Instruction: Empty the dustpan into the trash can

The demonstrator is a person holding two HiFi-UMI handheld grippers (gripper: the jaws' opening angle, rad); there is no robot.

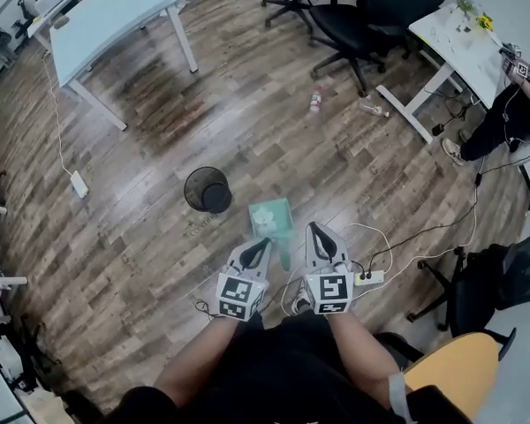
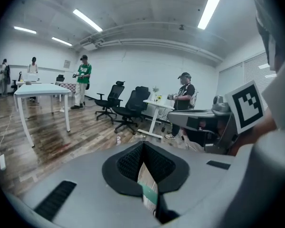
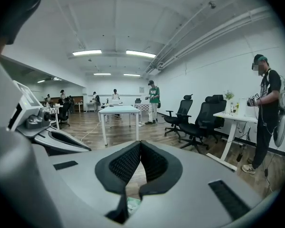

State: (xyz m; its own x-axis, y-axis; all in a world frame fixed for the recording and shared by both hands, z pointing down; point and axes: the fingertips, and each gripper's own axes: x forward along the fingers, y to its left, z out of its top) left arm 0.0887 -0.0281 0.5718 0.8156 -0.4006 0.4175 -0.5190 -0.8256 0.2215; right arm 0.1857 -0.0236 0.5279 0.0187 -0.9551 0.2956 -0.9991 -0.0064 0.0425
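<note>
Room was evenly bright, lit by ceiling strip lights (image 2: 213, 4) at 1 o'clock in the left gripper view. Wood floor (image 1: 274, 131) carried a pale sheen at 12 o'clock in the head view. Shadows were faint. Gripper views showed strong fisheye bending, dark corners and a blurred near foreground.

Black round mesh trash can (image 1: 208, 190) on wooden plank floor (image 1: 159, 263). Teal plastic dustpan (image 1: 272, 219) just right of it, nearer person. Left hand-held gripper (image 1: 264, 243) and right hand-held gripper (image 1: 315, 228) either side of dustpan handle. Pale blue rectangular table (image 1: 115, 16) far behind, left. Black office chairs (image 1: 353, 16) far behind, right.
</note>
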